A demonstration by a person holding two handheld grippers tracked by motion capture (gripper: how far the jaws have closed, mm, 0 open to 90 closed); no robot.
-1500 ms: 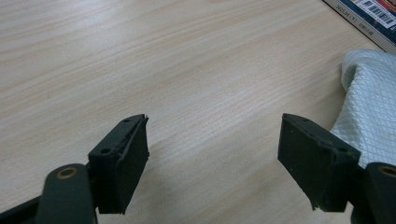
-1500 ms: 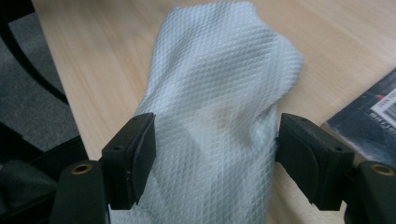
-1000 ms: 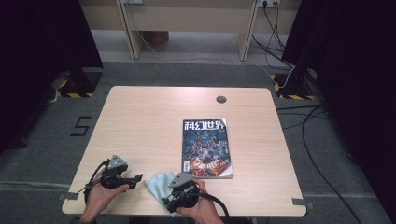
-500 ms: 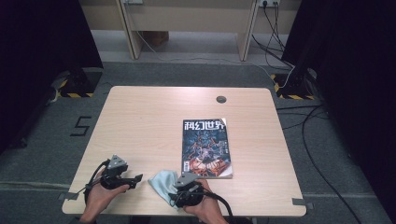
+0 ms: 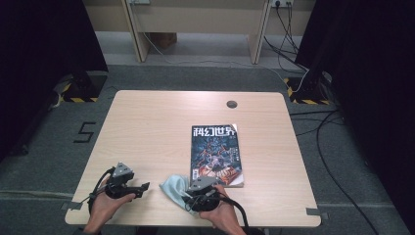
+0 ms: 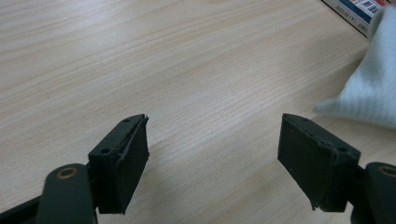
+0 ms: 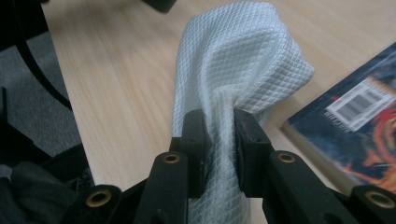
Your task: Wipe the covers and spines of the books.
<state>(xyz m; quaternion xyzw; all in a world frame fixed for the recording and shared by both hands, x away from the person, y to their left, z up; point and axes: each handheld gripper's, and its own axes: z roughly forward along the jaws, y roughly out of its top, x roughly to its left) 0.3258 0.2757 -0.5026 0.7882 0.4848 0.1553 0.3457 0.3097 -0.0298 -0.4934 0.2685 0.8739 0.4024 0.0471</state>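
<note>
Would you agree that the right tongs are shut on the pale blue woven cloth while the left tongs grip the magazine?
Not quite: the left tongs stand open over bare wooden table, gripping nothing, as the left gripper view shows. The right tongs are indeed shut on the pale blue woven cloth, having just closed on it.

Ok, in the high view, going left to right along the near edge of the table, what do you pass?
Left gripper → cloth → right gripper → magazine
</note>
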